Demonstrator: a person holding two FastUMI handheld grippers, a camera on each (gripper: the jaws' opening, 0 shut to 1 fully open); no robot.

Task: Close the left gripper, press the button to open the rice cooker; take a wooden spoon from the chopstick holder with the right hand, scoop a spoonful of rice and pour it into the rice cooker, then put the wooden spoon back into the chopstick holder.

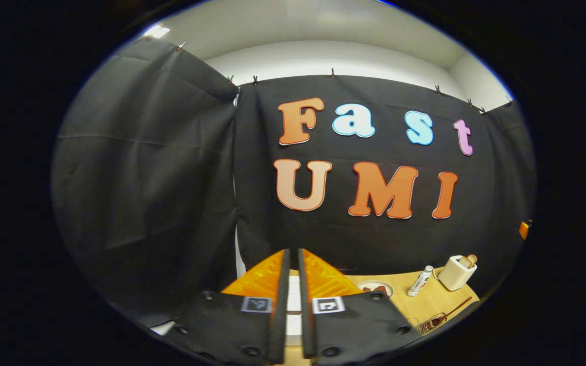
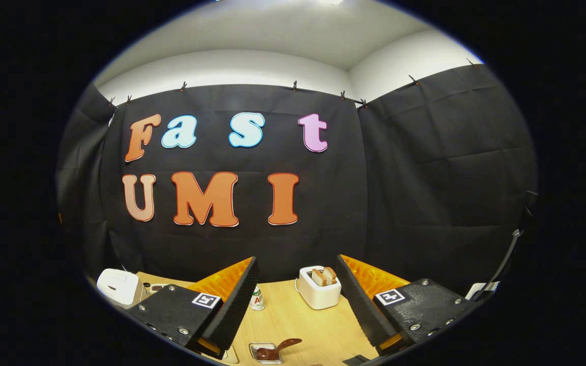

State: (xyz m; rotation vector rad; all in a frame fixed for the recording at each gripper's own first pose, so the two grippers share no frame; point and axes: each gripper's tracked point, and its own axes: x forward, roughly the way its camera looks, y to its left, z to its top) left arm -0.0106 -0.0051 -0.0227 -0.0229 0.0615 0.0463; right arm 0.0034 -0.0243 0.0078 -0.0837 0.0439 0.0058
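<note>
Ribbed left gripper (image 1: 293, 264) jaws nearly touch above wooden table (image 1: 425, 305).

The white rice cooker (image 2: 117, 285) sits with its lid down at the 8 o'clock edge of the right gripper view. At its 3 o'clock, well apart on the tabletop (image 2: 293, 320), the white chopstick holder (image 2: 318, 295) stands upright, with wooden ends (image 2: 323, 276) poking from its top.

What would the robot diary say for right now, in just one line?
left gripper: shut, empty | right gripper: open, empty | rice cooker: lid down | wooden spoon: in holder | stage: before button press
</note>
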